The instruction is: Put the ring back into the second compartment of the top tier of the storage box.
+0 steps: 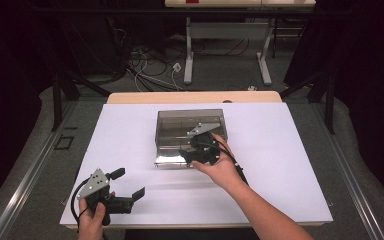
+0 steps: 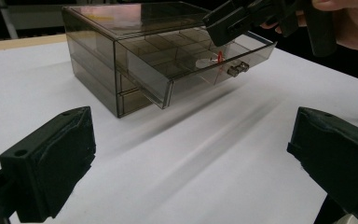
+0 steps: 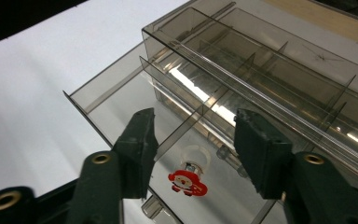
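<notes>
Ring in open drawer (near front edge), right hand-held gripper parted above.

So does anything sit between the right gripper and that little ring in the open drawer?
Nothing visible does. The ring with the red figure lies on the floor of the open drawer, directly below the right gripper, whose jaws stand apart above it. A clear divider runs beside it, not over it.

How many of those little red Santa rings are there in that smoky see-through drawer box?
1. The red Santa ring lies in a front compartment of the pulled-out top drawer of the smoky clear plastic box, under the right gripper. Dividers and reflections may hide others.
</notes>
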`<move>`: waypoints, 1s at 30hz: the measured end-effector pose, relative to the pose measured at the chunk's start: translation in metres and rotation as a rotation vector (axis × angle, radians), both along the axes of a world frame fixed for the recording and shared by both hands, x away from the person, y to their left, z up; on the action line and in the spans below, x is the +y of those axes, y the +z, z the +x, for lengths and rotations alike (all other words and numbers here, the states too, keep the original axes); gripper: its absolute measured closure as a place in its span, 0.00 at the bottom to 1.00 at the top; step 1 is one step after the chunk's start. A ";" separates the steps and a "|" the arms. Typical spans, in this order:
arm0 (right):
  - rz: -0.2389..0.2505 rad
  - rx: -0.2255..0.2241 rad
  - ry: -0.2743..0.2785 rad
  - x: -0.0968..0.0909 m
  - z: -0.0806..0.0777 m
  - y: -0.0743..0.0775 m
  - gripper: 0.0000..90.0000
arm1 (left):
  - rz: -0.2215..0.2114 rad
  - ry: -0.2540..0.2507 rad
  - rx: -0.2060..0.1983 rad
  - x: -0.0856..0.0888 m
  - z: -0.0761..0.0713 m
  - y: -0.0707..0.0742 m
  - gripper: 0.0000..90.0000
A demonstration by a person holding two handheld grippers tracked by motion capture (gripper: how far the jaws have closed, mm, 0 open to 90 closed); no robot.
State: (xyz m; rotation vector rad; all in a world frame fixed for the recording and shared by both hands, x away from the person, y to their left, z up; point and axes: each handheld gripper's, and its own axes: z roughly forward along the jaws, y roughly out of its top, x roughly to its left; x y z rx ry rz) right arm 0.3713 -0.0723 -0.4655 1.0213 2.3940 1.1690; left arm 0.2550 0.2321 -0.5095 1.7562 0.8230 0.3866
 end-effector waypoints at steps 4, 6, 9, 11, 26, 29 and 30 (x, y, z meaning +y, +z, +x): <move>-0.008 -0.026 0.010 -0.001 -0.003 0.003 0.47 | -0.004 0.000 0.000 0.001 -0.001 0.000 0.00; 0.000 -0.036 0.019 -0.002 -0.006 0.004 0.43 | -0.008 0.002 -0.004 0.001 0.000 0.000 0.00; 0.000 -0.059 0.032 -0.004 -0.010 0.006 0.41 | -0.005 -0.001 -0.004 0.001 0.000 0.000 0.00; 0.008 -0.061 0.041 -0.005 -0.013 0.007 0.39 | 0.000 -0.004 -0.005 0.000 0.000 0.000 0.00; 0.087 -0.098 0.033 -0.040 -0.040 0.014 0.25 | -0.001 -0.003 0.000 -0.001 0.000 0.000 0.00; 0.108 -0.101 0.024 -0.051 -0.046 0.015 0.20 | 0.006 -0.006 0.009 0.000 0.000 0.000 0.00; 0.117 -0.100 0.018 -0.054 -0.048 0.015 0.17 | 0.004 -0.005 0.007 -0.001 0.000 0.000 0.00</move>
